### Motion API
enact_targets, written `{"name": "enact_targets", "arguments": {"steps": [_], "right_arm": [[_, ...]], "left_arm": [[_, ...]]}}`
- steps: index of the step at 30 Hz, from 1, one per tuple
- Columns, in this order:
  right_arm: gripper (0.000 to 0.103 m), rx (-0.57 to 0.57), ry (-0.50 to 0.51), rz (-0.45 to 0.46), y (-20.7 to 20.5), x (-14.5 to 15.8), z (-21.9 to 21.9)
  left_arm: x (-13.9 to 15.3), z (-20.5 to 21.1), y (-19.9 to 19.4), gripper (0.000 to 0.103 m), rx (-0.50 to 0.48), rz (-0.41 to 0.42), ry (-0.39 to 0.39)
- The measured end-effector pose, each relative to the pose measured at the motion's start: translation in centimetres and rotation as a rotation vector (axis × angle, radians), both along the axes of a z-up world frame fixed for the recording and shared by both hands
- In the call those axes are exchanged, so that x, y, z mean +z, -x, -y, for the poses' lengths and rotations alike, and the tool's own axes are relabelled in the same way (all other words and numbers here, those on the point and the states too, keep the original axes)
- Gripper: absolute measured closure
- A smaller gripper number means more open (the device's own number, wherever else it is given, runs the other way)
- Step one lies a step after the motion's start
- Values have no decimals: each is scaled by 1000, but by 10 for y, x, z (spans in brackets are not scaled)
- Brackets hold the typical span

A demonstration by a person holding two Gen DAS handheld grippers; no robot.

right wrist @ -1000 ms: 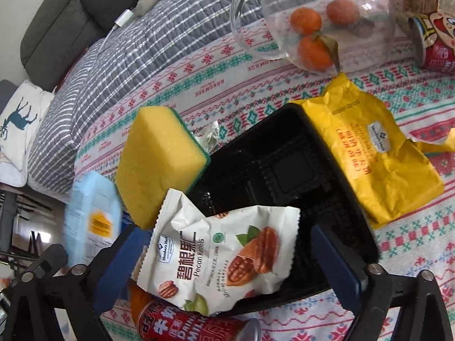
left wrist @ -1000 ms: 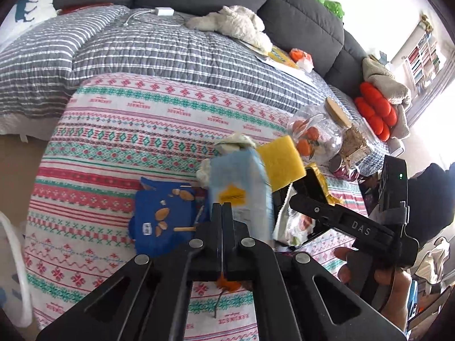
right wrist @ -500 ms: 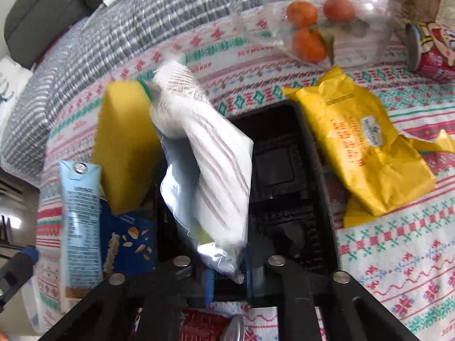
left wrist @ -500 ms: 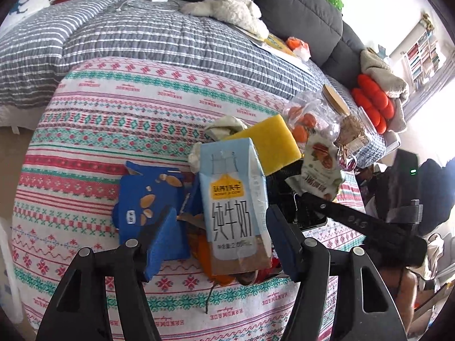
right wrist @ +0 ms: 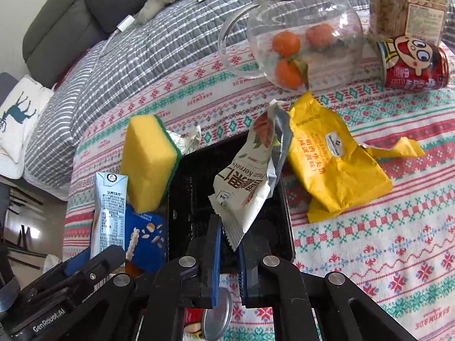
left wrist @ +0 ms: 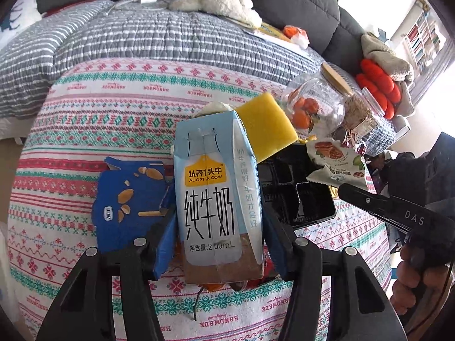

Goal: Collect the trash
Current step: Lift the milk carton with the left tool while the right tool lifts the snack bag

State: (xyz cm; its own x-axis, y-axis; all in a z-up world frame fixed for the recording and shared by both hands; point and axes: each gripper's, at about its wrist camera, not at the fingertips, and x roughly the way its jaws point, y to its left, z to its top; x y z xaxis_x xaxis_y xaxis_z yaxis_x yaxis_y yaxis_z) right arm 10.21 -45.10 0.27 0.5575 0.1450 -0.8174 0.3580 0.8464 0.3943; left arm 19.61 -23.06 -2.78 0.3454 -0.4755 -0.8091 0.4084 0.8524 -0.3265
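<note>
My left gripper (left wrist: 217, 221) is shut on a light blue milk carton (left wrist: 216, 196) and holds it upright above the patterned cloth; the carton also shows in the right wrist view (right wrist: 109, 213). My right gripper (right wrist: 229, 244) is shut on the corner of a white pecan snack wrapper (right wrist: 250, 182), which hangs over a black plastic tray (right wrist: 285, 227); the wrapper also shows in the left wrist view (left wrist: 337, 162). A yellow wrapper (right wrist: 332, 159) lies right of the tray. A blue torn box (left wrist: 125, 201) lies left of the carton.
A yellow sponge (right wrist: 148, 162) leans at the tray's left edge. A glass jug with oranges (right wrist: 301, 31), a grain jar (right wrist: 406, 5) and a red can (right wrist: 413, 62) stand behind. Another red can (right wrist: 199, 324) lies under my right gripper. A grey striped quilt (left wrist: 142, 45) covers the back.
My left gripper closed on the milk carton and raised it. My right gripper, shut on the pecan wrapper, lifted it clear; it now hangs steady over the tray.
</note>
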Motion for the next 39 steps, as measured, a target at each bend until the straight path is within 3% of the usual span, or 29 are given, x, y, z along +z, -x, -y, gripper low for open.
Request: {"name": "enact_targets", "arguments": {"steps": [10,13,14,15,16,17,25,32,34,35,36,39], "right_arm": [[96,20,-9,63,18,24,-1],[91,-10,-21,78,26,28,3],[82,-31,-30,78,29,27,8],[59,-58,-32,72,31,25,13],[49,-89,-34,68,33,22,19],[47,-118,-40,61,34,18,24],[47,-197,-98,73,9,-3,41],[56,-178,-10,86,-24,-19,38],[66,-154,24,105,-31,-23,37],[84,-138,38,109,-33,-25,37],[90,-124,49,114,-34,-25,36],[91,-111,82,134,-30,-15,31]], "left_arm": [[29,-44,11,44,28,60,15],[31,-64,11,44,51,50,18],[31,-69,10,44,58,48,19],[32,-75,10,44,67,46,19],[32,-78,10,44,73,46,18],[32,-83,10,44,81,45,17],[29,-106,1,44,135,33,13],[26,-117,-5,44,162,37,-4],[26,-122,-5,44,168,37,-5],[26,-125,-5,44,172,37,-5],[26,-129,-4,44,177,37,-3],[31,-143,-3,44,193,45,3]]}}
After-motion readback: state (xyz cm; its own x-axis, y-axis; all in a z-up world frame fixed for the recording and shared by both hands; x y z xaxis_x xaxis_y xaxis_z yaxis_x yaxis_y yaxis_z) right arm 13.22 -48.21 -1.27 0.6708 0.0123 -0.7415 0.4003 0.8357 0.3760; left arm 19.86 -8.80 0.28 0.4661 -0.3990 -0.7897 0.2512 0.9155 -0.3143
